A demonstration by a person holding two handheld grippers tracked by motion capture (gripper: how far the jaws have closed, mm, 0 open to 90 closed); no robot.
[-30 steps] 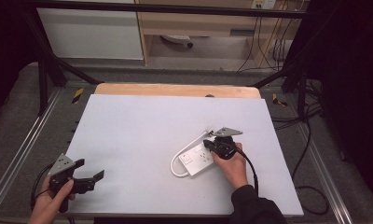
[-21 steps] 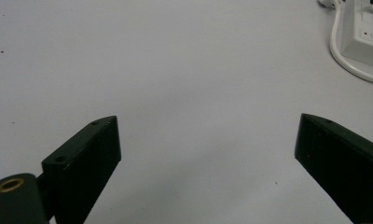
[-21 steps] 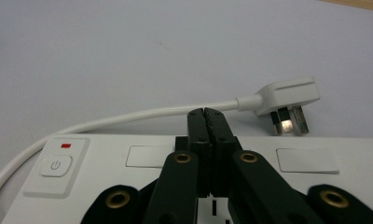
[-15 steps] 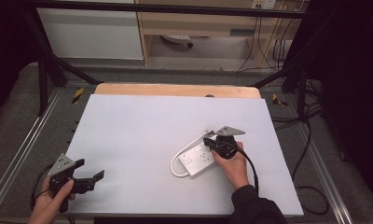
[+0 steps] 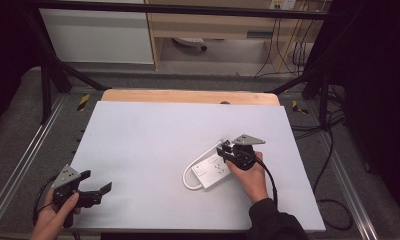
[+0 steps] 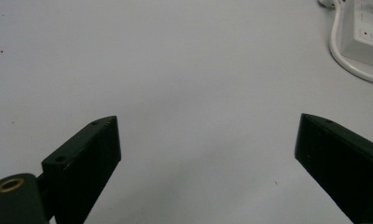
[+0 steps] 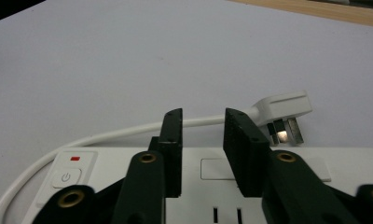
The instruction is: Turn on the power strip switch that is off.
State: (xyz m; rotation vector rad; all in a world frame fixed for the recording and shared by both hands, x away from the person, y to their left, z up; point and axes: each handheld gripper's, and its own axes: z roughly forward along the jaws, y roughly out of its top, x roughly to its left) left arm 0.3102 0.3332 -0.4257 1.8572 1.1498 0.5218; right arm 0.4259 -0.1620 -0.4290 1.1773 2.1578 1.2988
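Now the right gripper [image 7: 202,140], jaws just parting and pinching nothing, hovers over the power strip [image 5: 214,171]; next, its plug [image 7: 281,112] needs grasping. Left gripper [image 6: 208,154] waits spread.

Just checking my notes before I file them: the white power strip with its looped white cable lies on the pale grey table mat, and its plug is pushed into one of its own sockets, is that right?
Not quite. The white power strip does lie on the pale grey table mat, but its white plug lies loose on the mat beside the strip, bare prongs showing, as the right gripper view shows.
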